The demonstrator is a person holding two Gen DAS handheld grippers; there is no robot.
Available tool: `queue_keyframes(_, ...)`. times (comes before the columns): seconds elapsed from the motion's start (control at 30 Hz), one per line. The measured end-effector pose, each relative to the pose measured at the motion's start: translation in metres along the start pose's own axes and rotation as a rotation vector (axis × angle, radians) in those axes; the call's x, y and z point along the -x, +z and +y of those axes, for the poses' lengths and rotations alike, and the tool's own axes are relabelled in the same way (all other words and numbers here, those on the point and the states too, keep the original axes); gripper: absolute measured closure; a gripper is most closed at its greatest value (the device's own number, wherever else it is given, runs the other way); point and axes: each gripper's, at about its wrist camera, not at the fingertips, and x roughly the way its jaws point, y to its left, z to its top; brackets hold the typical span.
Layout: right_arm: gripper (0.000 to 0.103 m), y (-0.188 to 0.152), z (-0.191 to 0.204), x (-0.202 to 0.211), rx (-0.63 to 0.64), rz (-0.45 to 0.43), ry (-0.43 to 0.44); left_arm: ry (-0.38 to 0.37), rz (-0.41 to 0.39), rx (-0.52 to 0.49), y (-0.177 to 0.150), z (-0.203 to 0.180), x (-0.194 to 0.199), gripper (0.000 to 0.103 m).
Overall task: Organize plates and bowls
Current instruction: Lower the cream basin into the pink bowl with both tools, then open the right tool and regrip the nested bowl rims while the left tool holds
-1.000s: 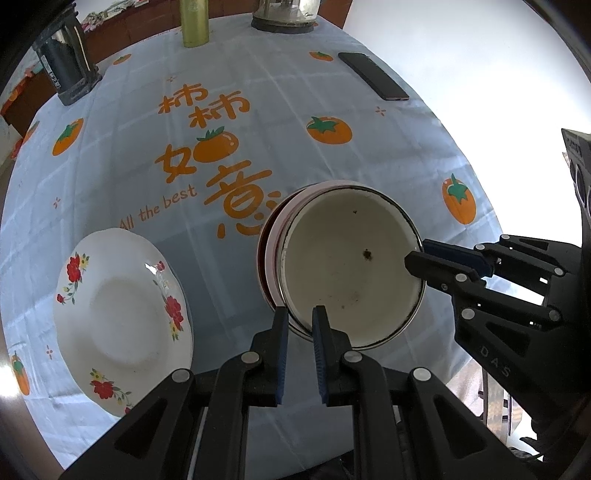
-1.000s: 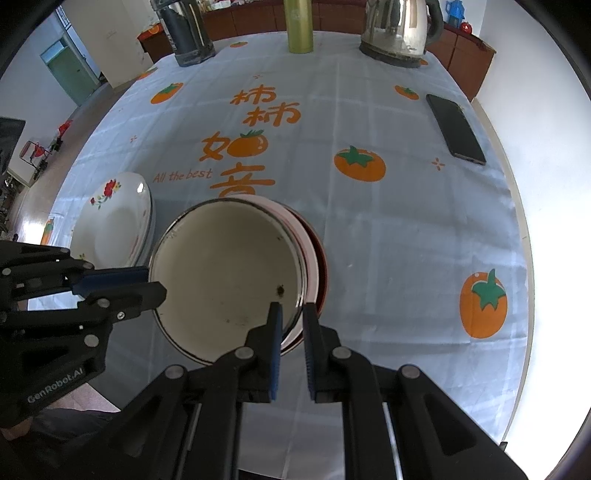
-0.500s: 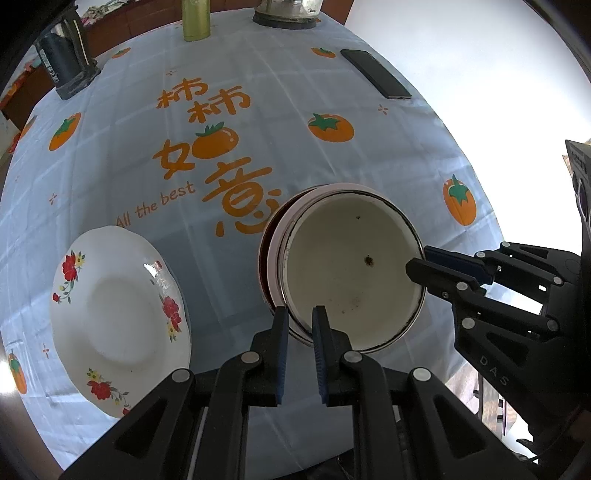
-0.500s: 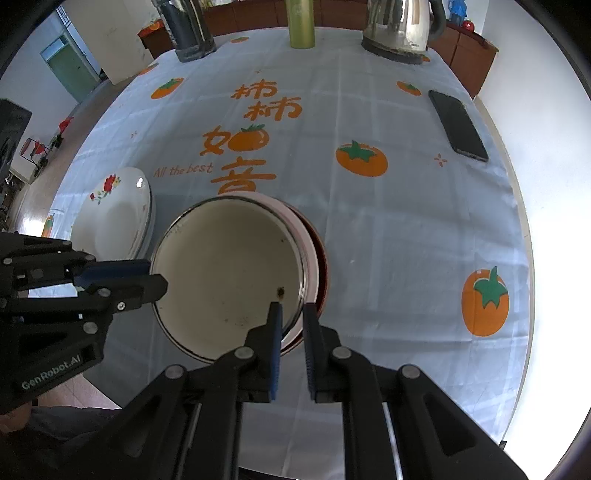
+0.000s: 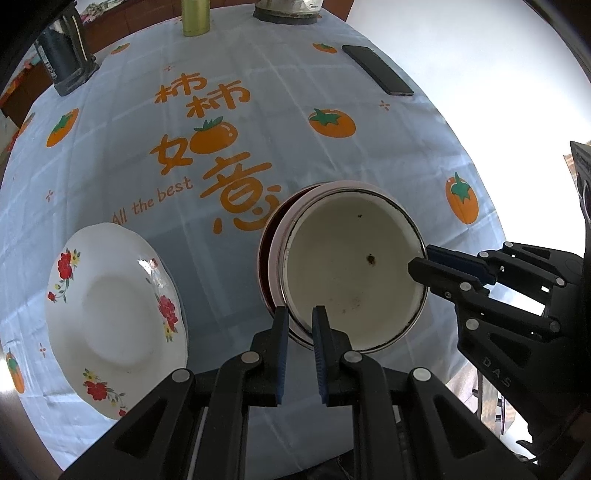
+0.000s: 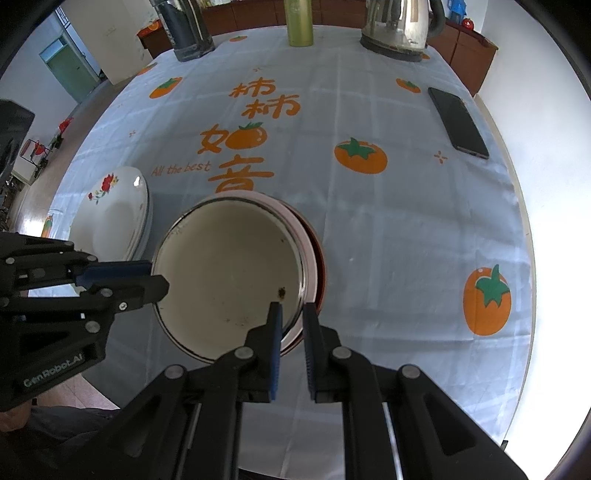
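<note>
A cream enamel bowl with a dark rim sits over a pink bowl and a red one, slightly offset from them; whether it rests in them or hangs just above I cannot tell. My left gripper is shut on its near-left rim. My right gripper is shut on the opposite rim of the same bowl. Each gripper shows in the other's view, the right gripper and the left gripper, both clamped on the rim. A white flowered plate lies to the left.
The table carries a pale blue cloth printed with orange fruit. A black phone lies at the far right. A steel kettle, a green bottle and a dark jug stand along the far edge. The near table edge runs just under the bowls.
</note>
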Motion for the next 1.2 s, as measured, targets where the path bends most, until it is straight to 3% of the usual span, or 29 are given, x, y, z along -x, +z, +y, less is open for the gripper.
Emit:
queue_keyframes(0.37,0.09,-0.001,0.001,0.0,-0.005,-0.013,0.0,-0.013,0.004,0.027,0.001,0.002,-0.001,0.088)
queue_keyframes(0.5,0.06,-0.002,0.003,0.001,-0.014,-0.031,0.023,-0.022,-0.001,0.034,0.0,0.0,0.0,0.086)
queue_keyframes(0.53,0.057,-0.002,0.002,0.002,-0.013,-0.037,0.016,-0.019,-0.007,0.037,-0.001,0.001,0.002,0.086)
queue_keyframes(0.7,0.057,-0.002,-0.006,0.007,-0.038,-0.063,0.008,-0.017,-0.01,0.062,-0.001,0.006,0.0,0.077)
queue_keyframes(1.2,0.057,-0.007,-0.018,-0.007,-0.116,-0.061,0.052,-0.002,-0.014,0.077,0.0,0.005,-0.009,0.077)
